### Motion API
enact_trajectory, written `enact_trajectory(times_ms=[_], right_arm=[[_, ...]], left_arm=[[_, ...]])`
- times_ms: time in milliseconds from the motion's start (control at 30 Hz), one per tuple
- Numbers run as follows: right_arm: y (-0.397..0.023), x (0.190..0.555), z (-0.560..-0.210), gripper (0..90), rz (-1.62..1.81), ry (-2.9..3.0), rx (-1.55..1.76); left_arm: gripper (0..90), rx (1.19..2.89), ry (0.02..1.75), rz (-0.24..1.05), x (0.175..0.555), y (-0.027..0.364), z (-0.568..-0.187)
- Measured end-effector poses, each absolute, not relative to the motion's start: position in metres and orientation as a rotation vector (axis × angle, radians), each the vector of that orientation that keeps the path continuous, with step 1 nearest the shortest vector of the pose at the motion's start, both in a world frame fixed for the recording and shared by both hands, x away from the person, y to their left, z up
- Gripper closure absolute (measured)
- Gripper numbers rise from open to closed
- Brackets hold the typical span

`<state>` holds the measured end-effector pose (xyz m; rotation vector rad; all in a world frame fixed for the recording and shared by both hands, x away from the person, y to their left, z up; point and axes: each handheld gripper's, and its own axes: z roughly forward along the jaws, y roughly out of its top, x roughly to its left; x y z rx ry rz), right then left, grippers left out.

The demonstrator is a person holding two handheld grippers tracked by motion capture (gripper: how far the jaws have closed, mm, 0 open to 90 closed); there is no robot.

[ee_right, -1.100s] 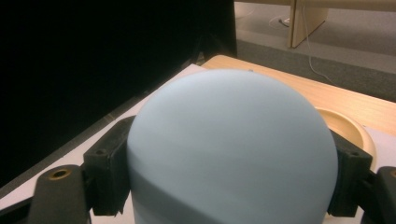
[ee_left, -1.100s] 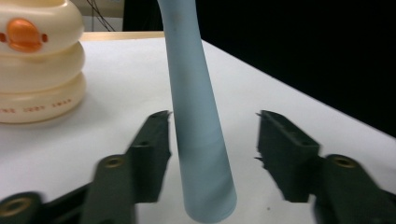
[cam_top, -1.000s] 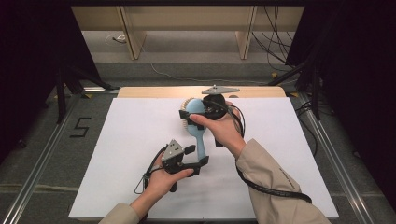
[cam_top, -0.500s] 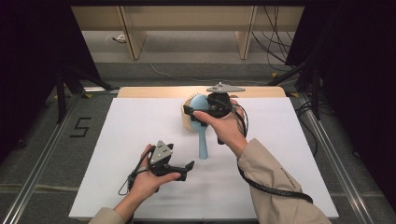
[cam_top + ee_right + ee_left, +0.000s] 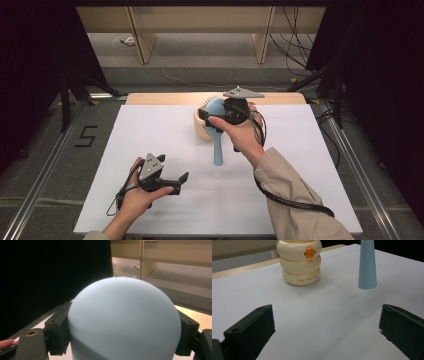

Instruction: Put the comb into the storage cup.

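From the high view we see a white table (image 5: 150, 125) with a person's two forearms coming in from the near edge. The right gripper (image 5: 223, 116) is clamped on the round head of a pale blue hairbrush (image 5: 218, 145), holding it up so the handle points back toward the person. Just behind and partly hidden by the brush stands a cream holder (image 5: 201, 126) of stacked rings. The left gripper (image 5: 181, 181) sits nearer the person, well apart from the brush, its jaws spread wide with nothing between them — they have just been opening.

In the left gripper view we look between its two black jaws, far apart over bare table. Ahead stands the cream holder (image 5: 299, 262), three rounded rings with a small orange mark and fine print we cannot read. To the right hangs the tapered blue handle (image 5: 367, 265), its tip just above the table — a gap the high view does not make plain.

In the right gripper view the smooth blue back of the brush head (image 5: 124, 320) bulges toward us, both jaws pressed against its sides, with bristle tips peeking over the top.

We judge the brush is picked up and carried near the holder, but not yet set in it; lowering and letting go remain.
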<state>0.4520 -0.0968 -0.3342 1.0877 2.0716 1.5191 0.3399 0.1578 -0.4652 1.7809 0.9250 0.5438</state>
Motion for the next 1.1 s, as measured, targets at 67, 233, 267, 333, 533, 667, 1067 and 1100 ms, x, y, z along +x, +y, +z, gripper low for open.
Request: enact_trajectory(times_ms=[67,233,267,333,533,667,1067,1100], right_arm=[[-0.097,0.452,-0.334,21.4,1.519,2.067,1.085],[-0.099,0.454,-0.334,21.4,1.519,2.052,1.078],[-0.099,0.454,-0.333,21.4,1.518,2.048,1.077],[-0.1,0.454,-0.333,21.4,1.516,2.044,1.072],[-0.102,0.457,-0.332,21.4,1.521,2.012,1.052],[-0.103,0.458,-0.331,21.4,1.525,1.993,1.043],[-0.107,0.462,-0.328,21.4,1.539,1.943,1.019],[-0.107,0.462,-0.327,21.4,1.539,1.939,1.019]], left_arm=[[0.0,1.775,0.932,0.548,0.339,0.161,-0.466],[0.0,1.771,0.935,0.553,0.338,0.166,-0.467],[0.0,1.771,0.935,0.555,0.337,0.167,-0.467],[0.0,1.772,0.936,0.563,0.337,0.168,-0.467],[0.0,1.774,0.933,0.575,0.337,0.17,-0.468],[0.0,1.776,0.934,0.577,0.338,0.17,-0.469],[0.0,1.778,0.938,0.576,0.338,0.169,-0.47],[0.0,1.778,0.937,0.575,0.338,0.169,-0.471]])
